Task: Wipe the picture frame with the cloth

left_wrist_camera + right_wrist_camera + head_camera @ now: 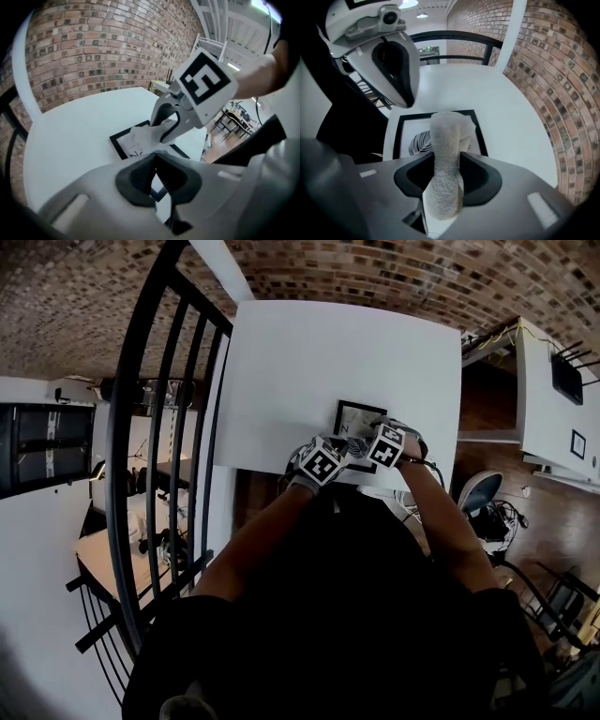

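Observation:
A black picture frame (352, 418) with a leaf print lies flat near the front edge of the white table (309, 352). My right gripper (447, 157) is shut on a pale grey terry cloth (446, 136), whose free end rests on the glass of the frame (394, 136). In the left gripper view the cloth (140, 135) sits bunched under the right gripper (168, 125) on the frame (119, 140). My left gripper (155, 165) is shut, its tips over the frame's near corner with nothing seen between them. Both grippers meet over the frame in the head view, left gripper (347, 450) and right gripper (372, 430).
A black metal railing (159, 409) runs along the table's left side, with a lower floor of desks beyond it. A brick wall (375, 268) stands behind the table. A white shelf unit (548, 381) is to the right.

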Motion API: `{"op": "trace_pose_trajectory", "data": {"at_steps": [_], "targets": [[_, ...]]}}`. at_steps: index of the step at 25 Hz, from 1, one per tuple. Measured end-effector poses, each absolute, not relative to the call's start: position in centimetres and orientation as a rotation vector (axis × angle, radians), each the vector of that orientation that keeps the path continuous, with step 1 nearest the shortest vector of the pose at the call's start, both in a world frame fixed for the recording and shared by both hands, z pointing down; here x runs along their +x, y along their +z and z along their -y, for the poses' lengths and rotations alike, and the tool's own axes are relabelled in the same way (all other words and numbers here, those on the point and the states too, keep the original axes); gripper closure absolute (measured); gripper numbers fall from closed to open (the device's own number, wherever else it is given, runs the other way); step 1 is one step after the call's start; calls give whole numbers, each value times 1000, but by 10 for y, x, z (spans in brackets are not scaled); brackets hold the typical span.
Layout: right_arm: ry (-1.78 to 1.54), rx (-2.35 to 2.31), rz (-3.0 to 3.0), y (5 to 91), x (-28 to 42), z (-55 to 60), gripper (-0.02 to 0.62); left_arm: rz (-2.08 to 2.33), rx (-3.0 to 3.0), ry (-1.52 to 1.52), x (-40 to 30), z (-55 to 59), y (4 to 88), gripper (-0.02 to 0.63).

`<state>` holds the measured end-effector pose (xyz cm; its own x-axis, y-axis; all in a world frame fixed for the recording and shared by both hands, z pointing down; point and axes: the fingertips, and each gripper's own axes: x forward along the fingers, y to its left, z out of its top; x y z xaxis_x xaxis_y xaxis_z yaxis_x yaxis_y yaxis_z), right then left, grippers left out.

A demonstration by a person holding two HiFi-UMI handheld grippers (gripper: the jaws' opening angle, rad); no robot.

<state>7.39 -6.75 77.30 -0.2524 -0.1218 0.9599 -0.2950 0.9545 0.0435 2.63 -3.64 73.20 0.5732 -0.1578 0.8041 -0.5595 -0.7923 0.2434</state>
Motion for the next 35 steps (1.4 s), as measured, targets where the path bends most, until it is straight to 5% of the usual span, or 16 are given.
{"op": "trace_pose_trajectory", "data": {"at_steps": [16,35], "targets": [[203,92,1873,765,46,-40,431,615,2339,1108,16,38,732,604],[58,397,1798,755,37,142,431,728,2281,1069,-29,32,728,604]]}}
